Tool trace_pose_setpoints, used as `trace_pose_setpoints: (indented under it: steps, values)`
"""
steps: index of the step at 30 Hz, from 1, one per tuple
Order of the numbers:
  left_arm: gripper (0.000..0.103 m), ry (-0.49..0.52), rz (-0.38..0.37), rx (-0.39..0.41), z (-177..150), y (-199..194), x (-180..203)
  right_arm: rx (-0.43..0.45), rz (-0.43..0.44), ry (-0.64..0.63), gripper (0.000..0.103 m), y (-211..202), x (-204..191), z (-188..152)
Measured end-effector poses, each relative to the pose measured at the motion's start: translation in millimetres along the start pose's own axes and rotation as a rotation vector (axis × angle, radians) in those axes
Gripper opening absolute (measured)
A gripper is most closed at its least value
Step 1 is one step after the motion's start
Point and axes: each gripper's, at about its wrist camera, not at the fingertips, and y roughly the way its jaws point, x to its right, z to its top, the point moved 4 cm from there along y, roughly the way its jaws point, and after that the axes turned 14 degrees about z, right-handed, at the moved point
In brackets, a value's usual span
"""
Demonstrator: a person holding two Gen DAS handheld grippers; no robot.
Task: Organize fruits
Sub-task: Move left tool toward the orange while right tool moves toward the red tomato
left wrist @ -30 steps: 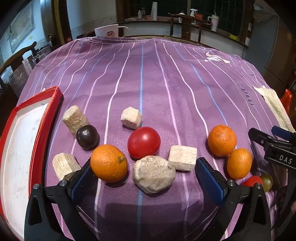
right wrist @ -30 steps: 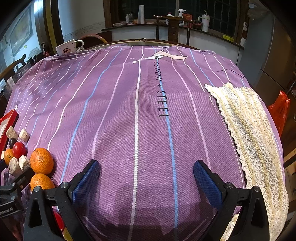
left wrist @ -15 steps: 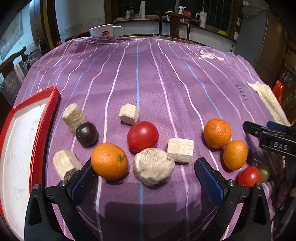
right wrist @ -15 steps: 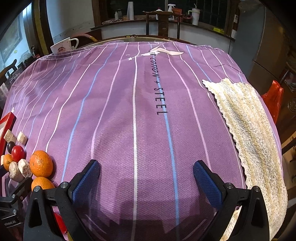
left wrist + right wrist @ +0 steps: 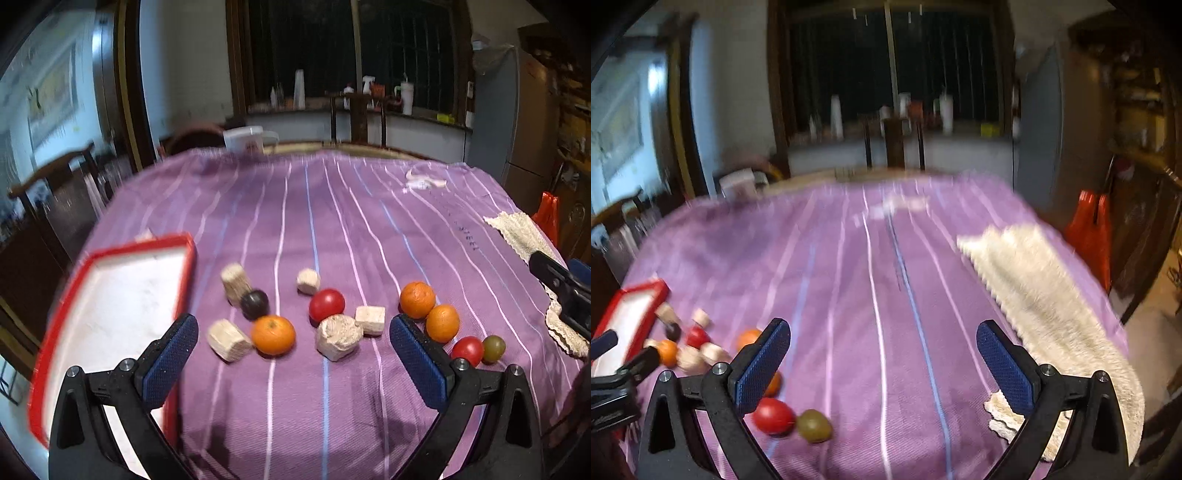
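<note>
Left claw (image 5: pixel 291 360): wide open, empty, above purple striped worktop (image 5: pixel 332 229) | Right claw (image 5: pixel 882 363): wide open, empty, view blurred | Fruit: oranges (image 5: pixel 273 335), tomatoes (image 5: pixel 327 305), dark plum (image 5: pixel 254 304) scattered among pale blocks (image 5: pixel 229 339) on cloth | Red tray (image 5: pixel 110 314): left of the fruit | Cream towel (image 5: pixel 1045 306): right edge

Table (image 5: pixel 369 229) covering — woven purple cloth, matt, with thin printed stripes. Tray (image 5: pixel 186 266): glossy red rim, dull white floor. Tomatoes (image 5: pixel 326 305) smooth and shiny; oranges (image 5: pixel 273 335) dimpled, satin peel; dark round fruit (image 5: pixel 254 304) glossy. Pale blocks (image 5: pixel 228 339) rough and fibrous, like cut wood. Cream towel (image 5: pixel 1045 306) — nubbly, loose-knit cloth. Left gripper (image 5: pixel 293 363): matt black plastic with blue, finely textured pads (image 5: pixel 168 362) and bright metal screws.
</note>
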Motion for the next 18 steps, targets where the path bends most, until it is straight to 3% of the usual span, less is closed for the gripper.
trace_pose_setpoints:
  steps: [3, 5, 9, 18]
  values:
    - [0.103, -0.012, -0.043, 0.023, 6, -11, -4, 0.004, 0.04, 0.02, 0.103, -7, -12, -5]
    - [0.103, -0.026, -0.057, 0.02, 8, -16, -8, 0.007, 0.017, 0.034, 0.103, -8, -17, -8]
    - [0.103, -0.039, -0.057, -0.001, 9, -17, -10, -0.016, -0.029, 0.054, 0.103, -7, -21, -12]
    - [0.103, -0.04, -0.043, -0.052, -2, -11, -5, -0.088, -0.004, 0.081, 0.103, -3, -5, -23]
